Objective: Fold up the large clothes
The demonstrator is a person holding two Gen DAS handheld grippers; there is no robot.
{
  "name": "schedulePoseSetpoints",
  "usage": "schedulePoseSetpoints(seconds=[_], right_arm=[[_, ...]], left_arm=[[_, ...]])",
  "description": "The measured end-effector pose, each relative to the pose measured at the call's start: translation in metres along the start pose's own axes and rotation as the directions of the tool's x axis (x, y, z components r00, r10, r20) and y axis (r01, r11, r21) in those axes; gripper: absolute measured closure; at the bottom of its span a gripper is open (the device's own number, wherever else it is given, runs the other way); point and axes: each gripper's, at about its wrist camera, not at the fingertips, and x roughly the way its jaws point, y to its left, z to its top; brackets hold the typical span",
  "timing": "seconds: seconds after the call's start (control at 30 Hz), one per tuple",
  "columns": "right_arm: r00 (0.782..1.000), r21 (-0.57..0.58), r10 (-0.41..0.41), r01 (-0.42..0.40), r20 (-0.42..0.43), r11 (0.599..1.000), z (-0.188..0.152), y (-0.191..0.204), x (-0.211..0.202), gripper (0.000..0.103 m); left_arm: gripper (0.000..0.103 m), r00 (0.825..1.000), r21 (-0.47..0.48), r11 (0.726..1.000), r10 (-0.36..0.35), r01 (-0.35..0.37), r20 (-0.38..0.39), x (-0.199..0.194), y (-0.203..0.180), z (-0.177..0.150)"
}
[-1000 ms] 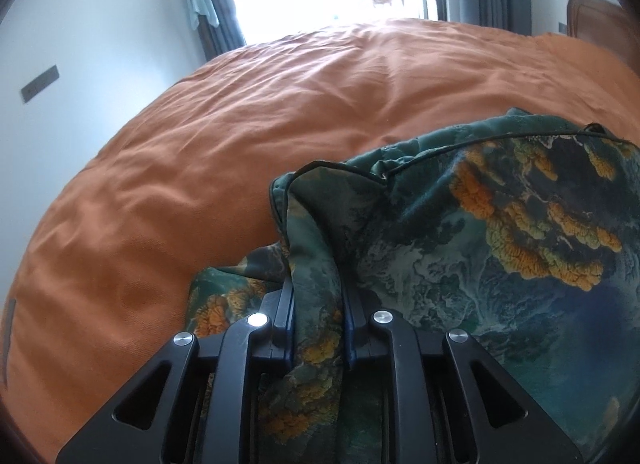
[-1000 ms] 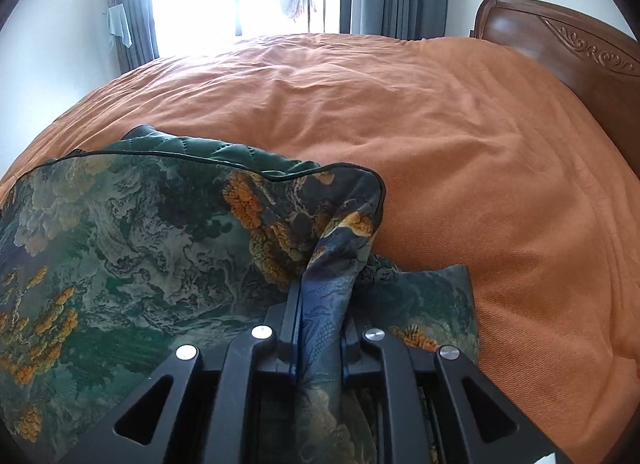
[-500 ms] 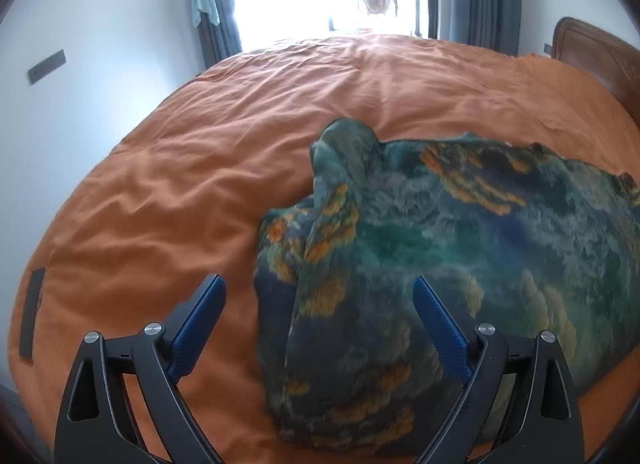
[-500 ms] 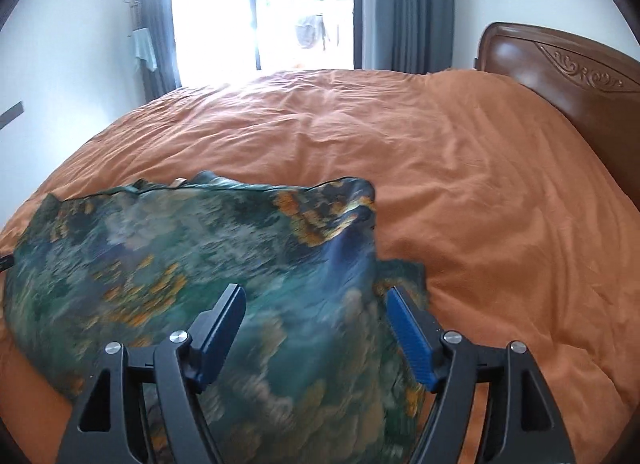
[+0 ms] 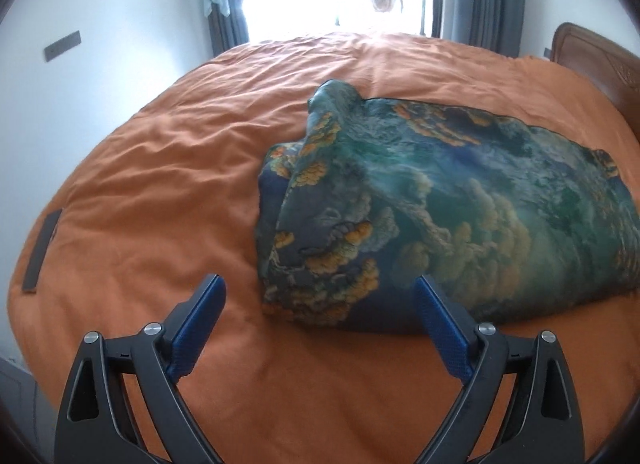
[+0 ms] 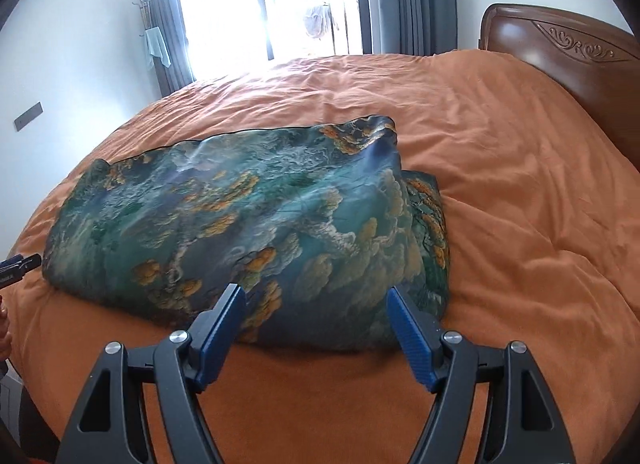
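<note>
Garment [image 5: 460, 204], green-orange landscape print, lies folded over on orange bed [image 5: 160, 184]. Left gripper [image 5: 320, 316] and right gripper [image 6: 316, 320] jaws just sprang wide, empty. Corners bunched, probably another fold left.

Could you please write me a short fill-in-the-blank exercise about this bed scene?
1. The patterned garment lies on an ____ bedspread.
2. The left hand-held gripper has its jaws ____.
3. The right hand-held gripper holds ____.
4. The headboard is made of ____.

Missing words: orange; open; nothing; wood
</note>
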Motion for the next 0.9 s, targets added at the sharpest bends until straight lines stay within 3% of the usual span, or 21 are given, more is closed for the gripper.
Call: schedulePoseSetpoints(seconds=[0.2, 0.37, 0.67, 0.9], right_arm=[[0.999, 0.017, 0.003, -0.004, 0.035, 1.0, -0.039, 0.033, -0.049, 0.028], [0.999, 0.047, 0.017, -0.019, 0.045, 0.999, -0.052, 0.045, -0.078, 0.028], [0.996, -0.024, -0.033, 0.035, 0.087, 0.999, -0.044, 0.072, -0.106, 0.026], [0.995, -0.029, 0.012, -0.009, 0.098, 1.0, -0.035, 0.081, -0.098, 0.026]], left_arm=[[0.008, 0.999, 0.031, 0.999, -0.018, 0.017, 0.036, -0.036, -0.034, -0.011], [0.008, 0.998, 0.049, 0.999, -0.022, 0.02, 0.06, -0.062, -0.049, -0.017], [0.006, 0.996, 0.079, 0.997, -0.008, 0.0, 0.094, -0.094, -0.071, -0.02], [0.005, 0.994, 0.097, 0.995, 0.017, -0.028, 0.104, -0.105, -0.084, -0.019]])
